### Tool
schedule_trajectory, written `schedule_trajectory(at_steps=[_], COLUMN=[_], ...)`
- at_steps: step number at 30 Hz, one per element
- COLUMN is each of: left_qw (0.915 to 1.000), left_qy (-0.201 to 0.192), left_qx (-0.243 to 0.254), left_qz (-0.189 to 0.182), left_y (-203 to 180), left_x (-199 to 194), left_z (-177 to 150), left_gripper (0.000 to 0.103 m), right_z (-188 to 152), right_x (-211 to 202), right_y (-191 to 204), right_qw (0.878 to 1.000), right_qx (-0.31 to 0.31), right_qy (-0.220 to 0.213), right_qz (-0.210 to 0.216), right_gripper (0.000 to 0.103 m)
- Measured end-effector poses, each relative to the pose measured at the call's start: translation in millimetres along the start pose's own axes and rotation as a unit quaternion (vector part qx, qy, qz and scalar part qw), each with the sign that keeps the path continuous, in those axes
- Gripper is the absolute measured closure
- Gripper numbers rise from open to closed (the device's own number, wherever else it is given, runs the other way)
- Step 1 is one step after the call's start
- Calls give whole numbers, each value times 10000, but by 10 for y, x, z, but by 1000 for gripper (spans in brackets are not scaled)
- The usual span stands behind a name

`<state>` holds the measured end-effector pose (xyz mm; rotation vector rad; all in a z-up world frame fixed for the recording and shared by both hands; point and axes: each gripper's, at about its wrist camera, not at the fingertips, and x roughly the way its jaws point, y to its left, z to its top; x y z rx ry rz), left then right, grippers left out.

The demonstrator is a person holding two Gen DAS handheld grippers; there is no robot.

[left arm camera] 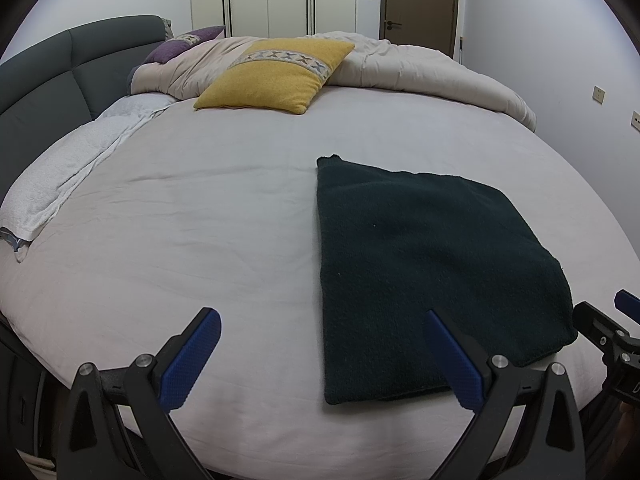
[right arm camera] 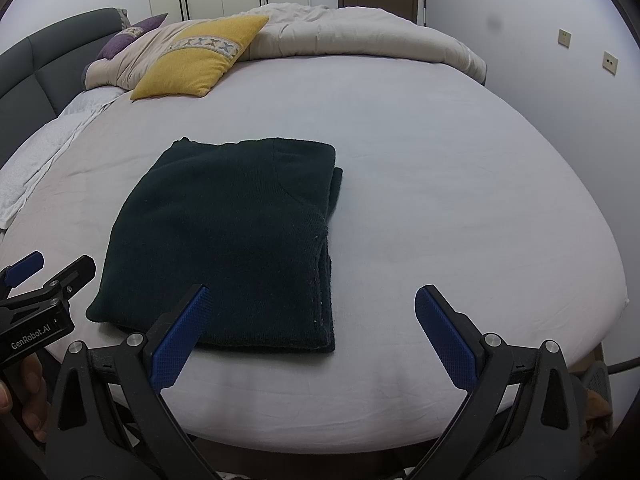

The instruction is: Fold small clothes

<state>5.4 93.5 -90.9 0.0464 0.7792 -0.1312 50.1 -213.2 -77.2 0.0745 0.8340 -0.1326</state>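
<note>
evidently the dark knit garment (right arm camera: 224, 236) lay folded on the bed (right arm camera: 440, 200), just ahead of both wide-open tools: left gripper (left arm camera: 320, 356) and right gripper (right arm camera: 312, 332) empty, likely released it.

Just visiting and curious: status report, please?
Left gripper open, right gripper open, both empty. Dark sweater folded flat on the bed. Nothing in the way.
</note>
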Motion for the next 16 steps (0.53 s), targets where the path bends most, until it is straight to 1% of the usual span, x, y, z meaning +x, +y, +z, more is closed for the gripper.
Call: schedule_trajectory(at_steps=[16], left_qw=[10000], left_qy=[-22], left_qx=[47], left_qz=[14], left_y=[-4], left_x=[33], left_z=[-6], left_gripper=[0], right_z=[-32], right_x=[16], right_y=[-12], right_qw=[10000], right_qx=[-6], right_qy=[50], right_qz=[22], right_gripper=[0])
